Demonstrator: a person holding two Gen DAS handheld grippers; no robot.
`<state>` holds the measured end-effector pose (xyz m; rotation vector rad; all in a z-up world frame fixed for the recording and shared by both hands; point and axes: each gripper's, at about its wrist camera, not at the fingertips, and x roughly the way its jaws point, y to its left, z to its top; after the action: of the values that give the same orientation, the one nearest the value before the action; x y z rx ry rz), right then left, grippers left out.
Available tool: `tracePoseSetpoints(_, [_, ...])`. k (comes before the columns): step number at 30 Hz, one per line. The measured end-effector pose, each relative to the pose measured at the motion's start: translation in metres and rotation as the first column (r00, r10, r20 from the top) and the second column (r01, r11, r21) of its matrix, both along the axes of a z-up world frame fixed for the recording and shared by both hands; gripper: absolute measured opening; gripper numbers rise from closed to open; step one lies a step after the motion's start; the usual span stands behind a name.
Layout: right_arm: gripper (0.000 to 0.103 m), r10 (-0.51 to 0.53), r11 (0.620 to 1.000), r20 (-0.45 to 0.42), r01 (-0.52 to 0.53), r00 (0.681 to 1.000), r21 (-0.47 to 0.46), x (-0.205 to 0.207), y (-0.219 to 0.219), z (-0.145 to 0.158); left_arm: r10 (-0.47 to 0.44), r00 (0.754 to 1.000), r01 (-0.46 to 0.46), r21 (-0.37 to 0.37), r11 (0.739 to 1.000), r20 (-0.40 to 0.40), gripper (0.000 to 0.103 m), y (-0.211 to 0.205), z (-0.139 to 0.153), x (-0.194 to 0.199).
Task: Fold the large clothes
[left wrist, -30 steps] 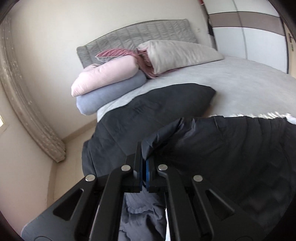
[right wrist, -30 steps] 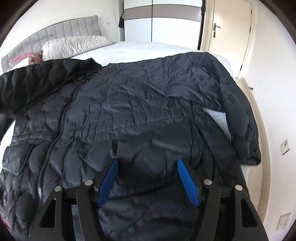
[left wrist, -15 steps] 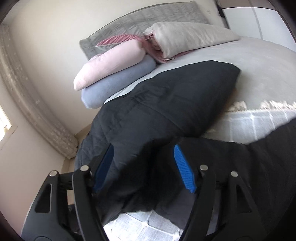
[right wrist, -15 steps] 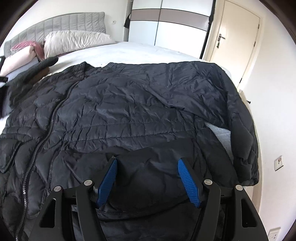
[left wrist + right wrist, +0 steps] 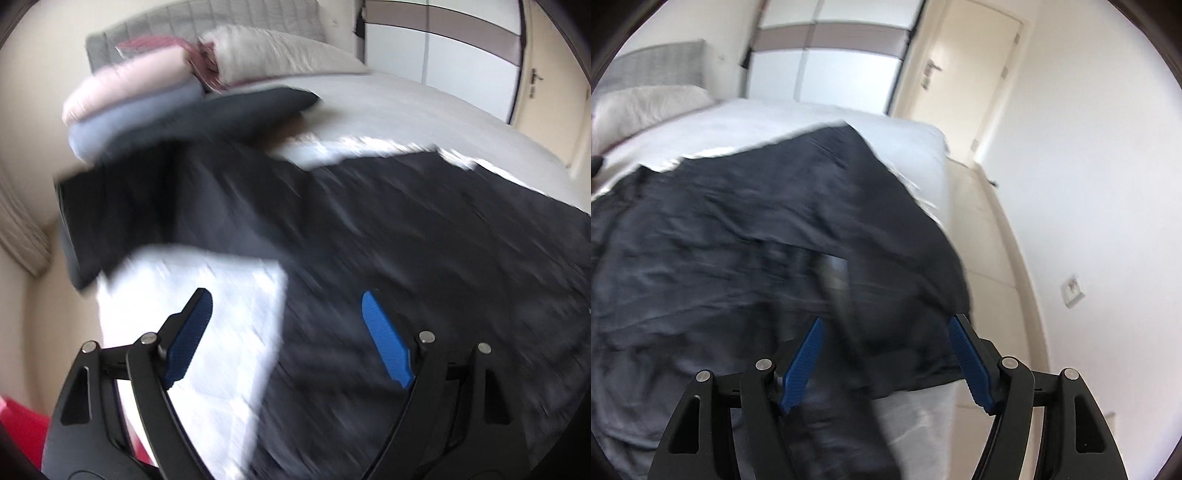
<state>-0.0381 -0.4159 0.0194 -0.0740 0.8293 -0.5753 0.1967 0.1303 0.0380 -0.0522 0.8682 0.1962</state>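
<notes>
The left hand-held gripper point(image 5: 282, 339) is letting go: its jaws are opening wide, and nothing is pinched between the blue pads point(image 5: 190, 334). Under it I see part white bed cover and part dark cloth. The picture is very blurry, so the small things are hard to tell.

The right hand-held gripper point(image 5: 886, 360) has its jaws apart too. Dark cloth lies between its blue pads point(image 5: 803, 360), but the pads do not press on it, so it holds nothing (the cloth just sits under the gap).

The big dark jacket point(image 5: 757, 240) lies spread out on the bed point(image 5: 424, 107). One sleeve point(image 5: 207, 122) reaches up toward the pillows point(image 5: 273, 51) and the rolled pink and blue blankets point(image 5: 125, 92) by the headboard. The other side hangs over the bed's edge near the wall point(image 5: 1089, 184) and the door point(image 5: 964, 74).

My guess is the jacket is only being laid flat, and the folding has hardly begun. To do this step well, I would pick a sleeve end, pinch only a thin bit of cloth right at the edge, lift it a little, and carry it across the jacket's middle. Puffy cloth is slippery, so a firm pinch helps. Go slowly so the rest does not slide off the bed.
</notes>
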Motion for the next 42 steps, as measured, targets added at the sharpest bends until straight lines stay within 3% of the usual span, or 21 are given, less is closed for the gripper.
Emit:
tracePoseSetpoints(2, [0.067,0.007,0.999,-0.025,-0.006,1.000,0.046,0.004,-0.016,-0.005,-0.013,1.000,0.012,-0.054,0.998,-0.015,0.084,-0.015,-0.010,-0.019])
tracePoseSetpoints(3, [0.043,0.025,0.998,-0.031,-0.023,0.999,0.065,0.005,-0.024,-0.004,-0.025,0.999,0.023,-0.094,0.995,-0.021,0.084,-0.023,-0.016,-0.028])
tracePoseSetpoints(4, [0.008,0.051,0.996,-0.041,-0.048,0.998,0.075,0.008,-0.031,-0.002,-0.038,0.999,0.035,-0.123,0.992,-0.023,0.084,-0.029,-0.020,-0.034])
tracePoseSetpoints(6, [0.009,0.050,0.999,-0.058,-0.049,0.997,0.014,0.011,-0.045,0.010,-0.082,0.997,0.079,-0.173,0.982,-0.012,0.084,-0.043,-0.033,-0.046])
tracePoseSetpoints(10, [0.007,-0.026,0.995,-0.054,0.020,0.998,-0.095,0.024,-0.089,0.047,-0.147,0.988,0.139,-0.159,0.977,-0.039,0.084,-0.071,-0.049,-0.045])
tracePoseSetpoints(16, [0.006,-0.197,0.950,-0.078,0.170,0.977,-0.262,0.072,-0.164,0.084,-0.173,0.984,0.166,-0.159,0.973,-0.032,0.084,-0.085,-0.049,-0.041])
tracePoseSetpoints(24, [0.006,-0.333,0.856,-0.080,0.265,0.940,-0.444,0.134,-0.200,0.091,-0.199,0.979,0.193,-0.111,0.975,-0.047,0.084,-0.085,-0.057,-0.034])
tracePoseSetpoints(26, [0.007,-0.364,0.807,-0.075,0.274,0.928,-0.522,0.147,-0.202,0.090,-0.201,0.978,0.195,-0.098,0.976,-0.048,0.084,-0.082,-0.057,-0.036])
tracePoseSetpoints(27, [0.010,-0.389,0.778,-0.076,0.283,0.918,-0.561,0.153,-0.203,0.088,-0.202,0.978,0.197,-0.096,0.976,-0.051,0.084,-0.080,-0.058,-0.037])
tracePoseSetpoints(29, [0.018,-0.429,0.758,-0.074,0.314,0.900,-0.572,0.158,-0.205,0.086,-0.205,0.977,0.199,-0.098,0.975,-0.057,0.084,-0.077,-0.059,-0.037])
tracePoseSetpoints(30, [0.024,-0.439,0.763,-0.065,0.334,0.896,-0.554,0.157,-0.205,0.086,-0.204,0.977,0.197,-0.100,0.975,-0.058,0.084,-0.074,-0.059,-0.037])
tracePoseSetpoints(33, [0.062,-0.397,0.815,-0.070,0.317,0.915,-0.486,0.155,-0.191,0.085,-0.192,0.979,0.184,-0.113,0.976,-0.062,0.084,-0.069,-0.059,-0.036])
tracePoseSetpoints(35, [0.065,-0.339,0.849,-0.064,0.276,0.939,-0.451,0.148,-0.176,0.084,-0.189,0.980,0.180,-0.119,0.976,-0.063,0.084,-0.067,-0.058,-0.037])
tracePoseSetpoints(38, [0.066,-0.217,0.931,-0.104,0.174,0.970,-0.320,0.132,-0.152,0.083,-0.183,0.981,0.175,-0.114,0.978,-0.064,0.084,-0.062,-0.057,-0.039])
tracePoseSetpoints(42, [0.070,-0.078,0.987,-0.110,0.061,0.991,-0.151,0.107,-0.120,0.084,-0.159,0.985,0.151,-0.116,0.982,-0.068,0.084,-0.052,-0.056,-0.040])
